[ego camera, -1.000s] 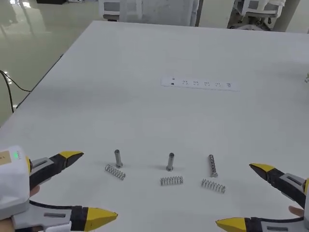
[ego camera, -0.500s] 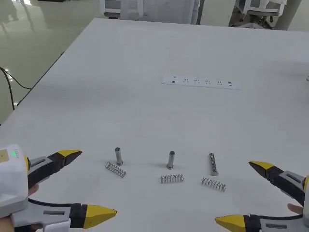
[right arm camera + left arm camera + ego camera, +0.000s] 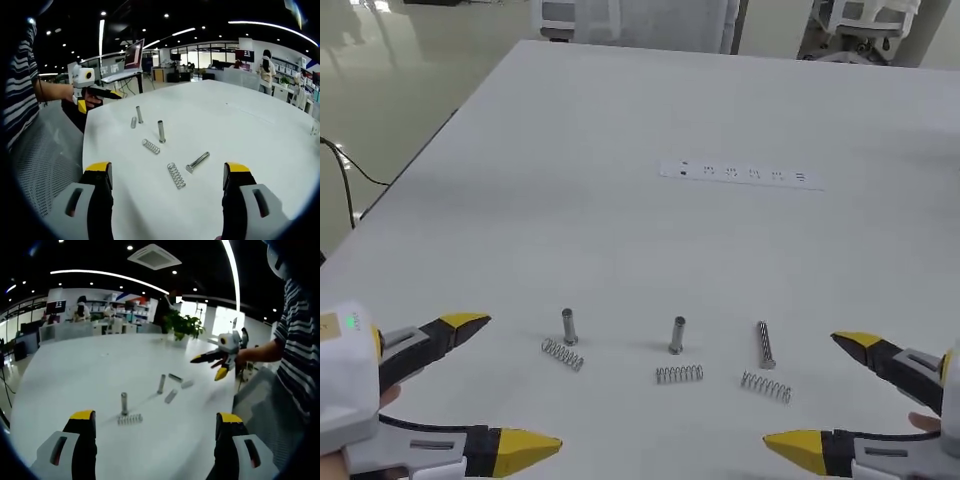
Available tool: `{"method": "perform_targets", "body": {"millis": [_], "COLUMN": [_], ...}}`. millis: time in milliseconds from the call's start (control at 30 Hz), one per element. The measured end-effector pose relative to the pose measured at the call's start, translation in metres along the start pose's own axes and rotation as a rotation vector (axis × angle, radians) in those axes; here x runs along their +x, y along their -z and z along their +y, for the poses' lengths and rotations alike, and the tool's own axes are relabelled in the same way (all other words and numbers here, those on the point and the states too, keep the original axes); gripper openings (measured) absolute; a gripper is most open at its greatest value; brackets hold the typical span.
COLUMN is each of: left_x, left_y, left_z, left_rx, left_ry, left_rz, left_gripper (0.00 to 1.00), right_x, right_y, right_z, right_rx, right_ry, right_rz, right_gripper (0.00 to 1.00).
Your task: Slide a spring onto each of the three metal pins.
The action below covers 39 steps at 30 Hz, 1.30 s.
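3 pins, 3 loose springs, both grippers empty and spread wide.
The left pin [image 3: 568, 326] and middle pin [image 3: 677, 335] stand upright on the white table [image 3: 620, 230]; the right pin [image 3: 764, 343] lies on its side. On the near side of each pin, just beside it, a spring lies flat: left spring [image 3: 562, 354], middle spring [image 3: 678, 374], right spring [image 3: 766, 386]. No spring is on a pin yet. The left gripper [image 3: 500, 385] sits at the row's left end and the right gripper [image 3: 820, 395] at its right end, each with yellow-tipped jaws far apart, gripping and touching nothing. A white power strip [image 3: 740, 175] lies well beyond the row.
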State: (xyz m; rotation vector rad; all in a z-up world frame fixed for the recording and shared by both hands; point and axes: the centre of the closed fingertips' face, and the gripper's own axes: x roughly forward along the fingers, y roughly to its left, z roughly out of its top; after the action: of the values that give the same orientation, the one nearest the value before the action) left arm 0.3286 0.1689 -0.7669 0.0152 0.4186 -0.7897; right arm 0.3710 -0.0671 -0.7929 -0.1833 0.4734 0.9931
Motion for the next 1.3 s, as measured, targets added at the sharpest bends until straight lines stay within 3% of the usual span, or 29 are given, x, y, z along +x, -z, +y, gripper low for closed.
{"method": "perform_targets", "body": {"millis": [333,733,1033,1300], "left_x": [0.001,0.001,0.001,-0.003], "left_y": [0.006,0.007,0.008,0.010], "left_z": [0.000,0.000,-0.001,0.001], "left_rx": [-0.010,-0.012,-0.006,-0.009], "left_ry": [0.008,0.014,0.018,0.007], "left_rz": [0.005,0.012,0.016,0.021], "left_gripper": [0.97,0.96,0.96,0.96], "right_x": [0.004,0.010,0.029,0.043], "right_y": [-0.007,-0.015,-0.014,-0.008], "right_z": [-0.011,-0.025,-0.037,-0.045], "right_rx": [0.092,0.110,0.122,0.196], "right_ry": [0.004,0.009,0.010,0.022], "right_rz": [0.022,0.055,0.135,0.206], "right_gripper": [0.72,0.56,0.45,0.35]}}
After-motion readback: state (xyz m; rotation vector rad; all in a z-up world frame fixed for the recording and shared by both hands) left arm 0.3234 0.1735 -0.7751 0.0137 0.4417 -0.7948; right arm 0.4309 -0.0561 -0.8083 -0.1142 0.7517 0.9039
